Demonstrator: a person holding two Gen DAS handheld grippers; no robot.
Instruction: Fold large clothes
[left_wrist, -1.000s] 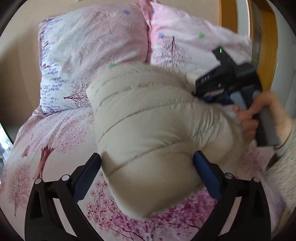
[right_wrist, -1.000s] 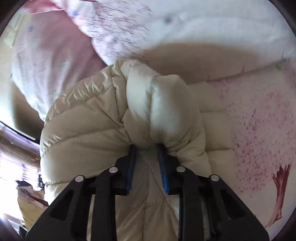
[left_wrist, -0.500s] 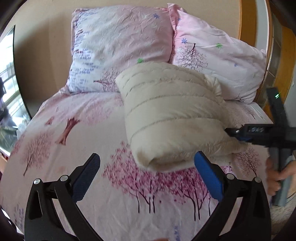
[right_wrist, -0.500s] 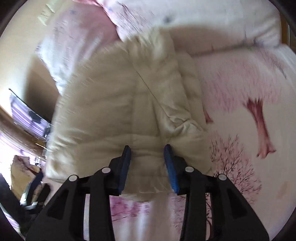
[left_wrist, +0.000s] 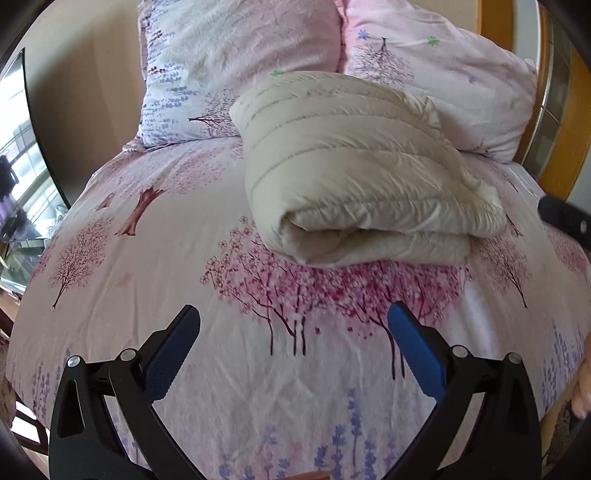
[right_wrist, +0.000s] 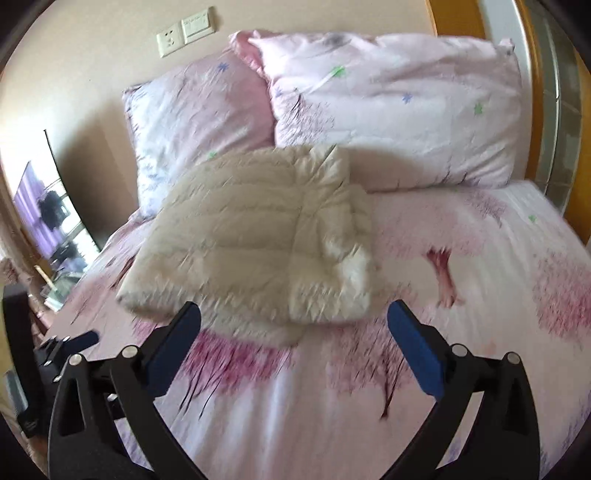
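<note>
The jacket (left_wrist: 354, 173) lies folded in a compact bundle on the bed (left_wrist: 147, 295), against the pillows (left_wrist: 240, 55), probably set there as finished. Left hand-held gripper (left_wrist: 293, 354) and right hand-held gripper (right_wrist: 293, 354) are both released, holding nothing, at frame bottom, apart from the jacket at centre.

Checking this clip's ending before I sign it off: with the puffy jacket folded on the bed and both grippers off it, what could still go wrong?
1. The folded jacket is puffy, and its rolled front edge shows loose layers; with the left gripper and right gripper both open and clear of it, it may spring open.
2. It rests against the pillows, so it could sit tilted and slump.
</note>
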